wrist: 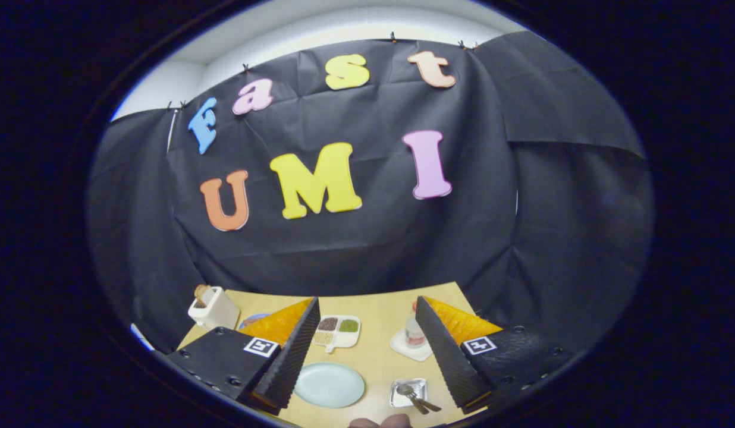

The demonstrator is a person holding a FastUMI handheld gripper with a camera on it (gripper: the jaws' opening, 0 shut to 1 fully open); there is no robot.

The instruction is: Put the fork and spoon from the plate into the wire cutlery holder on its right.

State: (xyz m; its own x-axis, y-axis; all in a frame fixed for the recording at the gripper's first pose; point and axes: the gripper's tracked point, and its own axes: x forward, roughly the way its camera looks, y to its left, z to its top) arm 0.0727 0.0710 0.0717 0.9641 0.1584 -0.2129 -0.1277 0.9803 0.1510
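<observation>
My gripper (366, 302) hangs high above the wooden table (376, 362), open wide, with nothing between the fingers. Far below, between the two fingers, lies the pale green plate (329, 385), its surface bare. To its right stands the shiny wire cutlery holder (408, 393), seen from above. A spoon (407, 390) and a second dark-handled piece, likely the fork (428, 406), rest in it, their handles slanting toward my right finger (448, 351).
A white divided dish with grains (338, 331) sits beyond the plate. A small bottle on a white coaster (412, 336) stands beyond the holder. A white box-like object (214, 309) occupies the far left corner. A person's fingertip (380, 422) shows at the table's near edge.
</observation>
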